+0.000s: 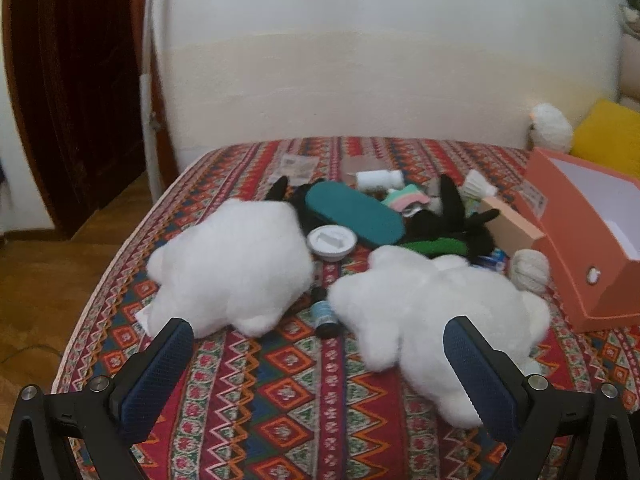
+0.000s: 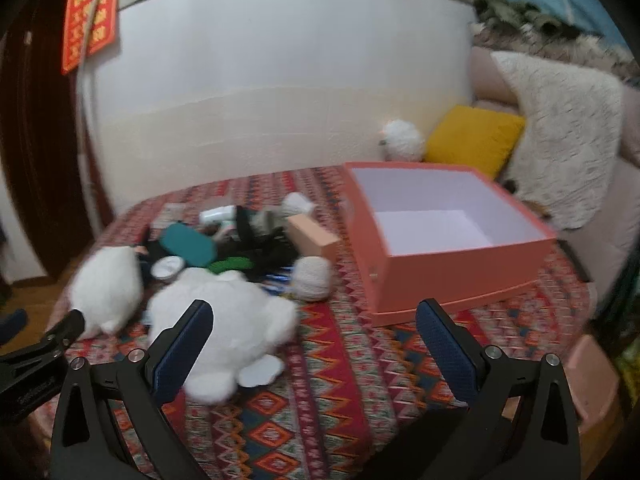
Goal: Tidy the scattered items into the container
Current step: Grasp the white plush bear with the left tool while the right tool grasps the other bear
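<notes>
Our left gripper point(image 1: 318, 334) and right gripper point(image 2: 314, 318) gape empty; two white plush toys point(image 1: 436, 316) lie left of the orange box point(image 2: 452, 240).

home bedroom, patterned bedspread point(image 1: 304, 392), yellow cushion point(image 2: 474, 138)

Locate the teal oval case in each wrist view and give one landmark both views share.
Left wrist: teal oval case lies centre frame, behind the two white plush toys.
Right wrist: it sits left of centre in the pile.
Shared landmark: the open orange box.
</notes>
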The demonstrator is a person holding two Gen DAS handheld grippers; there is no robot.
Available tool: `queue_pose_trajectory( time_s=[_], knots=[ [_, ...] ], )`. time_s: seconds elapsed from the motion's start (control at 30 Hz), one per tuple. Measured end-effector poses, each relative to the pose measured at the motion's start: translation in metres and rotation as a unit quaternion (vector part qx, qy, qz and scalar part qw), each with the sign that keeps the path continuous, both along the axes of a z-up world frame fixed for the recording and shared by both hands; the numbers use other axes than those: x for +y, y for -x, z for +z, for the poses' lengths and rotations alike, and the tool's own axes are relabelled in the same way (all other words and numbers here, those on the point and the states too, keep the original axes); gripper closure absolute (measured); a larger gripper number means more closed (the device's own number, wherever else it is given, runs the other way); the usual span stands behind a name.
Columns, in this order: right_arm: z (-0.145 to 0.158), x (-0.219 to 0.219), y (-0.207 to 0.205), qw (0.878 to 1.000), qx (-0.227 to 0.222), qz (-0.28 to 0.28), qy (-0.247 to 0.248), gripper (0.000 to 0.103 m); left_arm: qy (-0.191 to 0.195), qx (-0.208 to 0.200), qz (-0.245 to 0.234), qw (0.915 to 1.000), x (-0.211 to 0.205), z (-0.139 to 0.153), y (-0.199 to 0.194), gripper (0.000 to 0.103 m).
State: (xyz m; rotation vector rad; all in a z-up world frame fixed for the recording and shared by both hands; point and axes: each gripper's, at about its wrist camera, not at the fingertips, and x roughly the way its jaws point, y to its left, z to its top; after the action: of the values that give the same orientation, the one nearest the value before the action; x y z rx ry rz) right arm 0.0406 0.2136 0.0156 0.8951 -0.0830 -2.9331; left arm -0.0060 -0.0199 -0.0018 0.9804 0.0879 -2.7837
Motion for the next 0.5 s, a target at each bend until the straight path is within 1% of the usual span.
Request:
queue_pose_trajectory(
  time_s=[0.07, 0.17, 0.23, 0.3, 0.33, 0.37, 0.43, 0.5],
  knots=[
    [-0.007, -0.003, 0.01, 0.999, -0.015, 0.032, 0.014, 0.0, -0.005, -0.001, 0.013, 0.9999, -0.012, -0.005, 0.002, 0.0],
    [-0.021, -0.009, 0.026, 0.995, -0.042, 0.085, 0.04, 0.0, 0.0, 0.019, 0.026, 0.9995, -0.03, -0.015, 0.006, 0.0],
    [-0.034, -0.016, 0.039, 0.985, -0.068, 0.14, 0.074, 0.0, 0.005, 0.015, 0.034, 0.9993, -0.042, -0.024, 0.009, 0.0],
    [-0.053, -0.019, 0.055, 0.97, -0.114, 0.178, 0.119, 0.0, 0.014, -0.005, 0.036, 0.9992, -0.051, -0.035, 0.013, 0.0],
    [-0.063, -0.02, 0.062, 0.963, -0.136, 0.186, 0.14, 0.0, 0.018, -0.016, 0.036, 0.9991, -0.054, -0.04, 0.015, 0.0],
    [-0.073, -0.017, 0.067, 0.958, -0.154, 0.182, 0.162, 0.0, 0.019, -0.027, 0.032, 0.9989, -0.056, -0.047, 0.018, 0.0],
    [-0.096, -0.006, 0.077, 0.945, -0.19, 0.162, 0.211, 0.0, 0.019, -0.044, 0.018, 0.9987, -0.055, -0.063, 0.026, 0.0],
    [-0.116, 0.002, 0.085, 0.933, -0.22, 0.141, 0.249, 0.0, 0.056, -0.057, -0.001, 0.9968, -0.052, -0.075, 0.035, 0.0]
  ],
)
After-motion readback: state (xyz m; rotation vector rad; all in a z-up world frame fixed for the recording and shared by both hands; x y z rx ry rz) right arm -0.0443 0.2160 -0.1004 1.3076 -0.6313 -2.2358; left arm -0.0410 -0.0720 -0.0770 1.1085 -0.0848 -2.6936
